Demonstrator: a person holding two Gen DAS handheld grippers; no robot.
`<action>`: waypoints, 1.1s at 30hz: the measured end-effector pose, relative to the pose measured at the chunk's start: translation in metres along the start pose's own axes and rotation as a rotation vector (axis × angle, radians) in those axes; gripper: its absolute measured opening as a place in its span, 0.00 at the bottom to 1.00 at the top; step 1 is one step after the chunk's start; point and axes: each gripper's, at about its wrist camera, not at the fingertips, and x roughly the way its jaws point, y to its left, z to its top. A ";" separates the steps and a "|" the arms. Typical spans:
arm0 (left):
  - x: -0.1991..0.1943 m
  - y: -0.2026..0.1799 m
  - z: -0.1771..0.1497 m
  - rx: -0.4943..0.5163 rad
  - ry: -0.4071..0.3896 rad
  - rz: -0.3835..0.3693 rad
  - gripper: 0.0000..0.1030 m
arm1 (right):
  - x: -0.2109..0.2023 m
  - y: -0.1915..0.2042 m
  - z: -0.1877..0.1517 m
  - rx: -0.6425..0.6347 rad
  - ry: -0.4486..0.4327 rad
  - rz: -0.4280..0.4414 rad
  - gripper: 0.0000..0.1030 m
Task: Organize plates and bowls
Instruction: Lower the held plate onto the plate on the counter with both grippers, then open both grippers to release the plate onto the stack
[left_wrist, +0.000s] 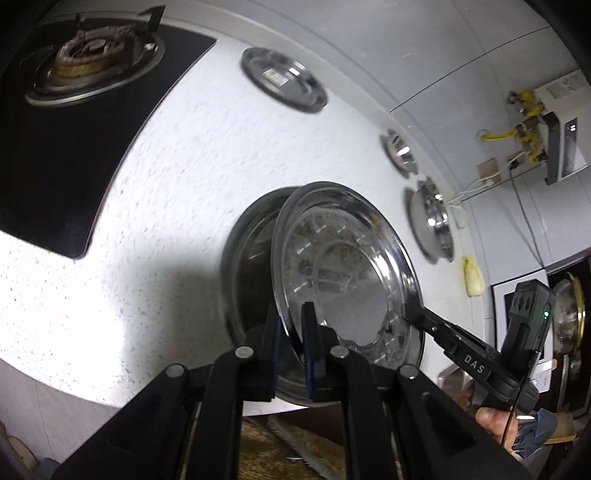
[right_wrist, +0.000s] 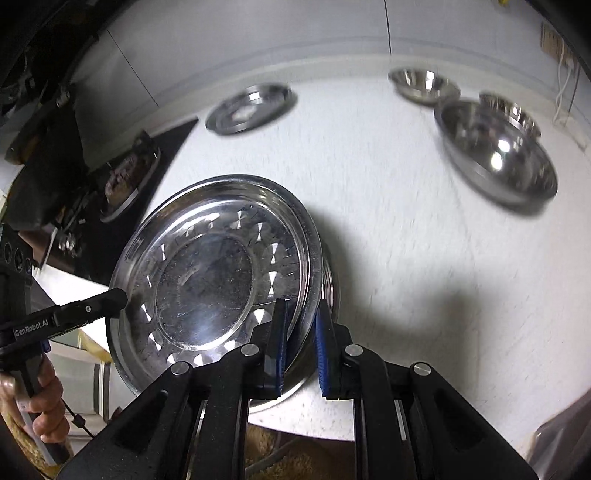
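Note:
A stack of steel plates (left_wrist: 343, 266) (right_wrist: 207, 273) hangs tilted over the front of the white counter (left_wrist: 177, 192) (right_wrist: 406, 240). The top plate has a patterned rim, and a deeper dish (left_wrist: 243, 254) (right_wrist: 328, 275) sits under it. My left gripper (left_wrist: 291, 325) is shut on the near rim in the left wrist view, and it shows as a black tip (right_wrist: 120, 295) at the stack's left edge in the right wrist view. My right gripper (right_wrist: 301, 314) is shut on the opposite rim, and its tip (left_wrist: 408, 314) is at the right in the left wrist view.
A small steel plate (left_wrist: 284, 79) (right_wrist: 251, 109) lies near the back wall. Steel bowls (left_wrist: 430, 221) (right_wrist: 495, 147) and a smaller one (left_wrist: 400, 151) (right_wrist: 424, 86) stand at the back right. A black gas hob (left_wrist: 92, 62) (right_wrist: 122, 177) is on the left.

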 end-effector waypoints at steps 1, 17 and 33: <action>0.004 0.002 -0.002 -0.004 0.007 0.007 0.09 | 0.001 0.002 -0.004 -0.001 0.007 0.001 0.12; 0.017 0.005 0.000 -0.006 -0.010 0.080 0.12 | 0.002 -0.005 -0.021 0.049 0.044 0.085 0.15; -0.010 0.005 0.080 -0.007 -0.097 0.113 0.11 | -0.020 -0.023 0.028 0.056 -0.064 0.129 0.42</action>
